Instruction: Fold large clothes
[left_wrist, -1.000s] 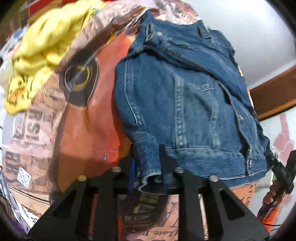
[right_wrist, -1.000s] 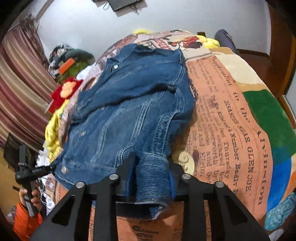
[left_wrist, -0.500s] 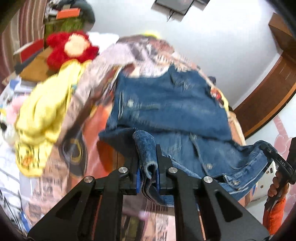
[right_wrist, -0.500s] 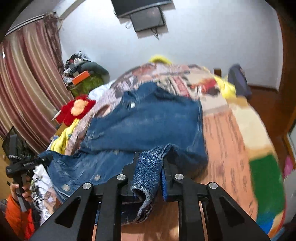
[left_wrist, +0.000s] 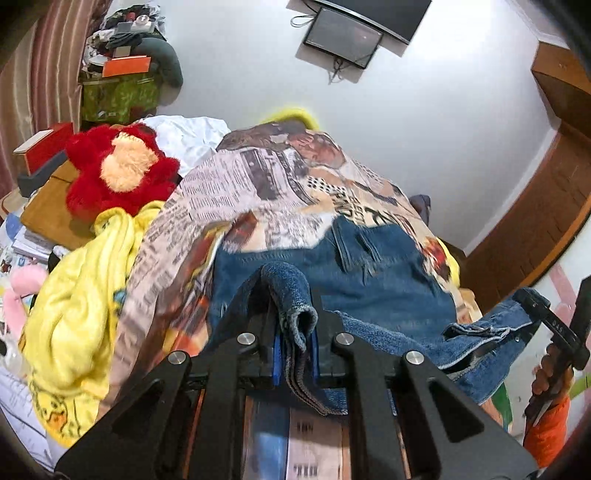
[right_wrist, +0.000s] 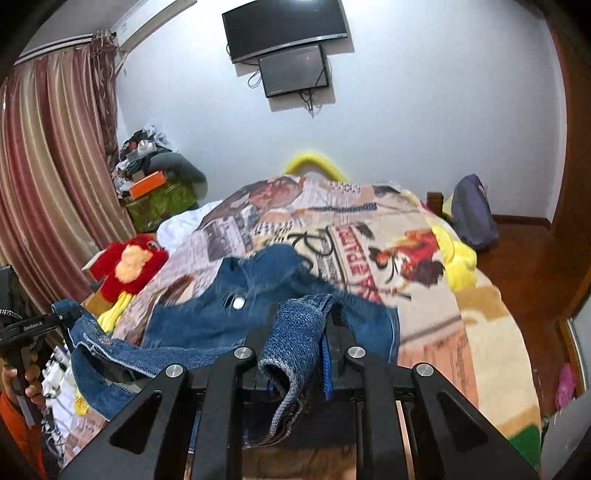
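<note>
A blue denim jacket (left_wrist: 369, 280) lies on a bed covered by a newspaper-print blanket (left_wrist: 277, 192), with its near edge lifted off the bed. My left gripper (left_wrist: 295, 314) is shut on one bunched corner of that edge. At the right of the left wrist view, my right gripper (left_wrist: 546, 317) holds the other corner up, a hand (left_wrist: 546, 376) below it. In the right wrist view the jacket (right_wrist: 258, 295) sags between the two grips. The right gripper (right_wrist: 299, 325) pinches a thick denim fold, and the left gripper (right_wrist: 55, 317) shows at the left edge.
A yellow cloth (left_wrist: 81, 295) and a red plush toy (left_wrist: 118, 173) lie left of the bed. Two dark screens (right_wrist: 288, 29) hang on the white wall beyond. A striped curtain (right_wrist: 55, 184) stands at the left, a dark bag (right_wrist: 474, 214) on the wooden floor at the right.
Both grippers rose and moved toward the far end of the bed, carrying the jacket's near edge up and over its body. Both views tilted up, so the wall now shows.
</note>
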